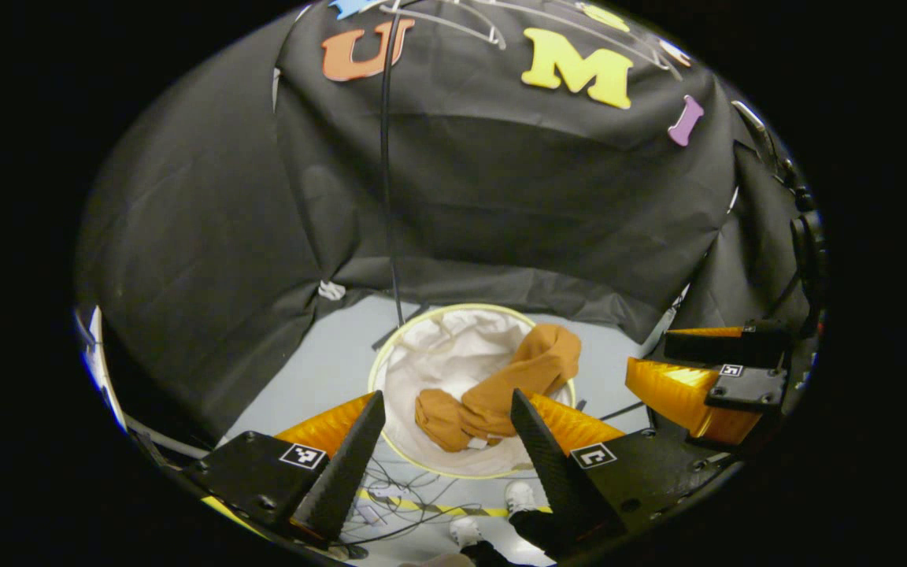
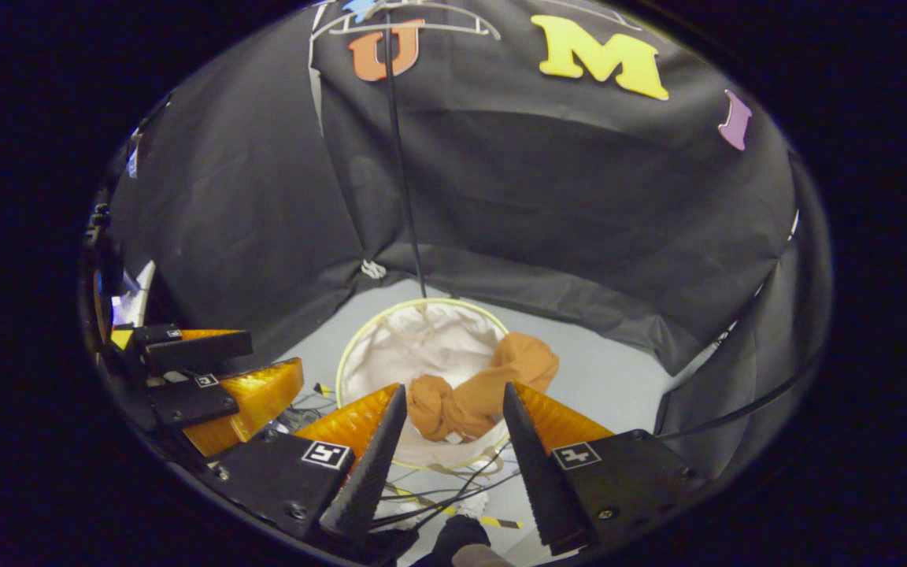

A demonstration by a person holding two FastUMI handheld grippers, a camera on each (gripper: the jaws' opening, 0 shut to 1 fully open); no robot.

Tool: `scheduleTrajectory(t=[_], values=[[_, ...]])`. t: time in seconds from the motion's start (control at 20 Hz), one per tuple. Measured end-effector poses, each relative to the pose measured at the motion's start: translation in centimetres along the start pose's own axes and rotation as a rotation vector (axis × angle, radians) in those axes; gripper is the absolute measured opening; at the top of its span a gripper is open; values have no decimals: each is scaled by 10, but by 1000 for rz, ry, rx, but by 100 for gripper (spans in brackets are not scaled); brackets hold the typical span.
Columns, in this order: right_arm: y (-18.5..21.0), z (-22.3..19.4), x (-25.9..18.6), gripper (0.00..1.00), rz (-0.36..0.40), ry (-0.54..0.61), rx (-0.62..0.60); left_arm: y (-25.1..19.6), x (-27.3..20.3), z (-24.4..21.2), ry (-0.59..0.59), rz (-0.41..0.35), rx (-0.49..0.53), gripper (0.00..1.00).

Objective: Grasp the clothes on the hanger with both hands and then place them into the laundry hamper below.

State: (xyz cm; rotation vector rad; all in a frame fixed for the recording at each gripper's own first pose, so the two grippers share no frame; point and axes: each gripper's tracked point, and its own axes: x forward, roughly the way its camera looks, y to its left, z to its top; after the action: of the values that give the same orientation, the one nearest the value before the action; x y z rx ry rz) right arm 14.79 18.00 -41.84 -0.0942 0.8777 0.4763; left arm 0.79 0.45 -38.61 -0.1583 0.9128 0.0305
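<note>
Cables tangled on floor beside hamper, pole rising behind. One orange garment inside hamper. Your left gripper and right gripper: fingers apart, empty.

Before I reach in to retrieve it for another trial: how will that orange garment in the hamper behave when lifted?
The orange garment lies bunched and draped over the hamper's rim, so it is probably floppy and will sag. It looks soft and light; a pinch on one fold should hold. Part may drag on the rim.
</note>
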Motion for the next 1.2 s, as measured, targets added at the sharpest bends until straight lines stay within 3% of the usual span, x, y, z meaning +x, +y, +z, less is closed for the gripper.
scheduleTrajectory(t=[0.1, 0.3, 0.35, 0.4, 0.5, 0.6, 0.65, 0.7, 0.75, 0.95, 1.2], values=[[-9, 20, -26, 80, -15, -87, 7, 2, -32, 29, -98, 3, 19, 97], [-11, 81, -118, 80, -54, -307, 62, 11, -107, 92, -308, 2, 45, 100], [-14, 90, -140, 79, -75, -362, 68, 16, -132, 98, -361, -2, 52, 96], [-18, 99, -162, 82, -91, -411, 72, 18, -154, 109, -408, 0, 57, 96], [-25, 114, -203, 100, -124, -482, 73, 21, -190, 134, -488, 0, 65, 100], [-29, 125, -246, 100, -152, -561, 98, 20, -220, 157, -559, 3, 89, 100], [-33, 131, -268, 100, -165, -597, 112, 19, -231, 167, -590, 8, 96, 100], [-37, 135, -291, 100, -174, -630, 112, 15, -242, 175, -609, 1, 94, 92], [-39, 138, -311, 100, -182, -662, 106, 6, -255, 180, -631, -22, 83, 100], [-48, 148, -370, 100, -195, -761, 104, -20, -295, 195, -695, -46, 98, 92], [-73, 139, -419, 100, -174, -838, 116, -59, -344, 202, -755, -47, 86, 94]])
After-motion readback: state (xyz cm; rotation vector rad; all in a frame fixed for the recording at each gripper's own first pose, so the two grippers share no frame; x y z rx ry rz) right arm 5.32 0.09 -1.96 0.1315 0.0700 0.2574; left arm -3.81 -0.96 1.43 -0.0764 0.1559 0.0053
